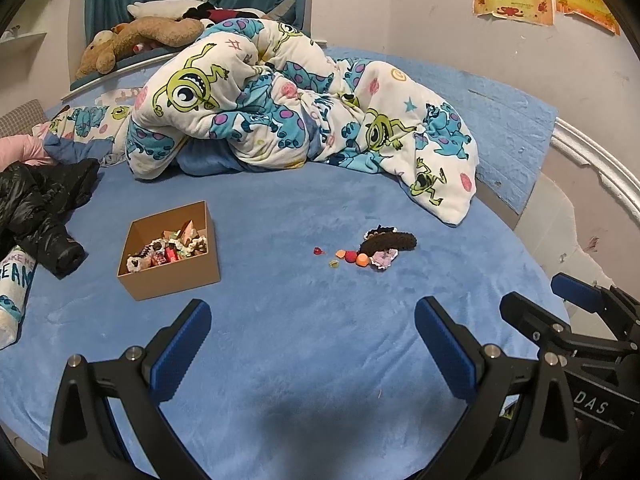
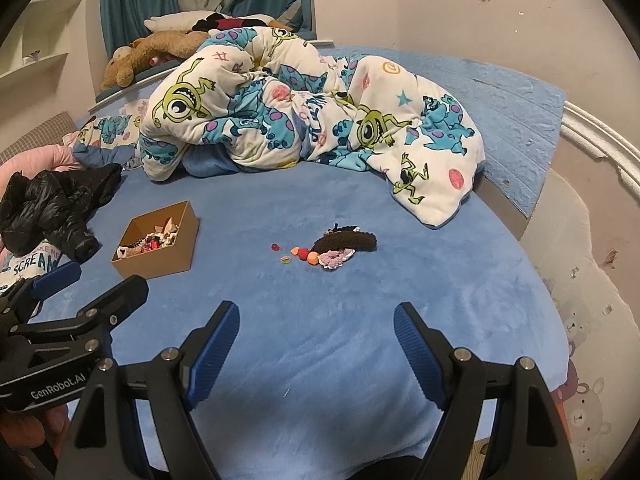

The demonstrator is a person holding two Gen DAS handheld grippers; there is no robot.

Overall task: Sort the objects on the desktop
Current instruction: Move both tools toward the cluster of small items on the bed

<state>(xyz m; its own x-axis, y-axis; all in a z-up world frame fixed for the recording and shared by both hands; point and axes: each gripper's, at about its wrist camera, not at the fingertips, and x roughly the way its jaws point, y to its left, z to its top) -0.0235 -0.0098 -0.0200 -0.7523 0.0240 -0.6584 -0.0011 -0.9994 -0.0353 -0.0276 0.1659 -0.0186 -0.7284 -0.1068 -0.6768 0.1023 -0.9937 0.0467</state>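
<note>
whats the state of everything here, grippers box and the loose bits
left gripper: open, empty
right gripper: open, empty
cardboard box: open-topped, upright, partly filled with small items
loose small items: clustered on the blue bedsheet, outside the box
patterned quilt: crumpled in a heap
black jacket: crumpled

Box [image 1: 170,250] left, trinkets [image 1: 360,254] right — quilt [image 1: 304,108] behind, on the bed [image 1: 300,360].

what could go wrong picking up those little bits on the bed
The beads are tiny and lie on soft blue bedding, so open fingers may press them into the plush or flick them away. The dark hair clip touches the pink piece, so one grab may drag both. The box looks fairly full.
</note>
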